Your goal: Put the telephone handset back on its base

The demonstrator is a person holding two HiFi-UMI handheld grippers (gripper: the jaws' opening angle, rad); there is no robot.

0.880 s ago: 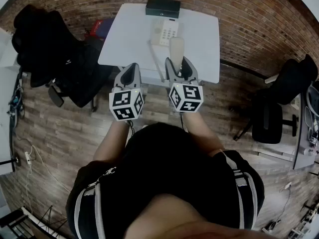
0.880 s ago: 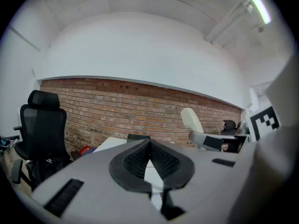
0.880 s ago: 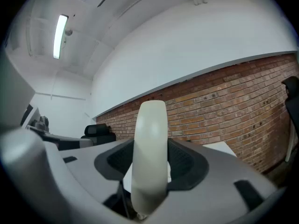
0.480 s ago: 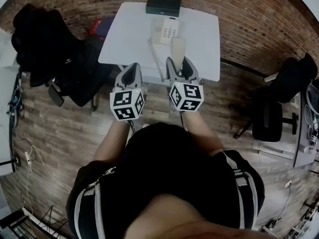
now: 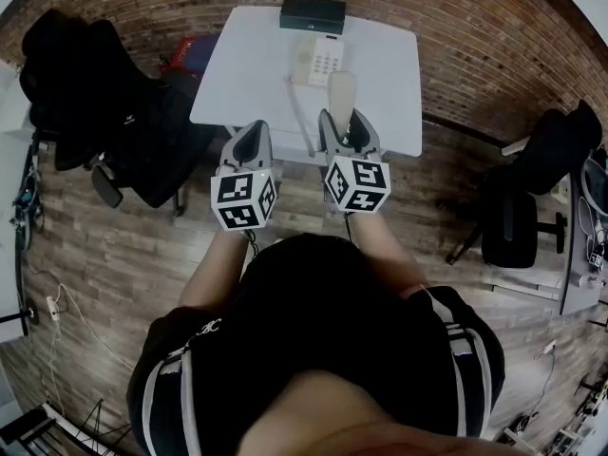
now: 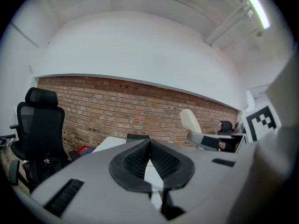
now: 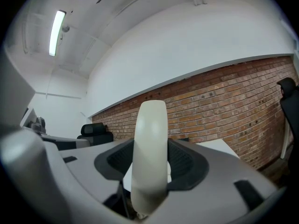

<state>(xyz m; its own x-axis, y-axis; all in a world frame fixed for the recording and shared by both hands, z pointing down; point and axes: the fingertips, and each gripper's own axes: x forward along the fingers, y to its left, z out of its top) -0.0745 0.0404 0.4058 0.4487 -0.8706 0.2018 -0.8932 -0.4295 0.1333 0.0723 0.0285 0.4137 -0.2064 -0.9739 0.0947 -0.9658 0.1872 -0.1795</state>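
Observation:
A cream telephone handset [image 5: 340,93] stands out over the near edge of the white table [image 5: 247,74], with my right gripper [image 5: 345,133] shut on it. In the right gripper view the handset [image 7: 150,139] rises upright between the dark pads [image 7: 187,160]. The phone base [image 5: 318,61] with its keypad lies farther back on the table, ahead of the handset and apart from it. A thin cord [image 5: 296,112] runs from the base towards me. My left gripper [image 5: 249,146] hangs beside the right one, short of the table edge, shut with nothing in it [image 6: 149,143].
A black box [image 5: 313,13] sits at the table's far edge against the brick wall [image 5: 475,27]. A black office chair [image 5: 104,112] stands left of the table, another [image 5: 532,188] to the right. A red and blue item [image 5: 193,51] lies by the table's left side.

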